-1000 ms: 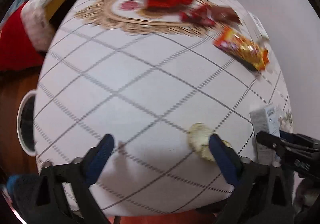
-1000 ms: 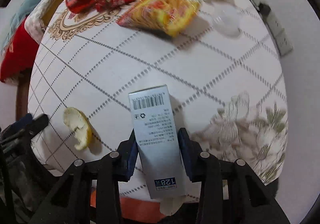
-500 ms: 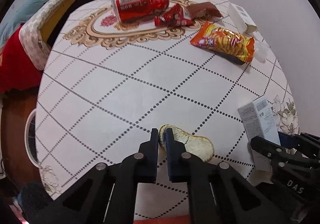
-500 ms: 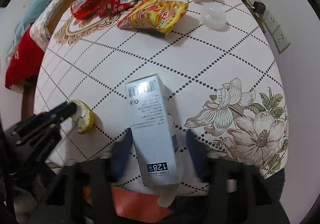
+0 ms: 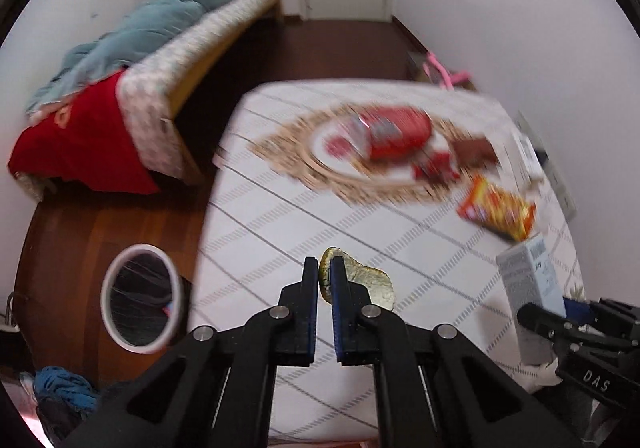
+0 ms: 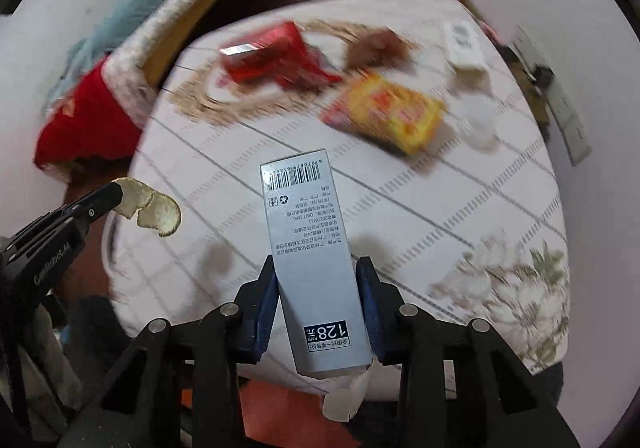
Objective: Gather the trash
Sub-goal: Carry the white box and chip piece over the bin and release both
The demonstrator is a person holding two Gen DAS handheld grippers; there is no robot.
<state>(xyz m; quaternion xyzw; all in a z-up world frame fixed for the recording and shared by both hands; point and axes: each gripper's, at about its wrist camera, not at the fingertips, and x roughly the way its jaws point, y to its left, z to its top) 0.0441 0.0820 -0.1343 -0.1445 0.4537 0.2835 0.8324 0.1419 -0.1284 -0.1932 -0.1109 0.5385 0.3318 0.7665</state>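
With both grippers loaded, I was midway through the clearing. At the bottom centre of the left wrist view, my left gripper [image 5: 325,272] had its jaws pinched nearly together on the edge of a peel [image 5: 362,280], held clear of the table [image 5: 280,232]. In the right wrist view the same peel hung at centre left, with what looked like its shadow on the cloth below. My right gripper [image 6: 316,284], at lower centre of that view, was clamped on the sides of a grey box [image 6: 312,248], jaws as wide as the box, a torn flap dangling beneath.

I judged the pick-up done and the carry in hand. The next move called for swinging both loads left, off the table edge, to the bin [image 5: 140,300] standing on the floor at the lower left of the left wrist view, then spreading the jaws over its mouth. The peel was held only by its rim, so I reckoned a smooth swing was wanted.

By my count through heavy blur:
- one peel and one grey box, both lifted
- one red can [image 6: 264,56] at upper centre of the table
- one orange snack bag [image 6: 388,116] to its right
- one brown wrapper [image 6: 376,46]
- one red wrapper [image 6: 312,74], hard to separate from the can
- one white box [image 6: 464,44] at upper right
- one clear lid or cup [image 6: 476,120], too smeared to name
- one bin
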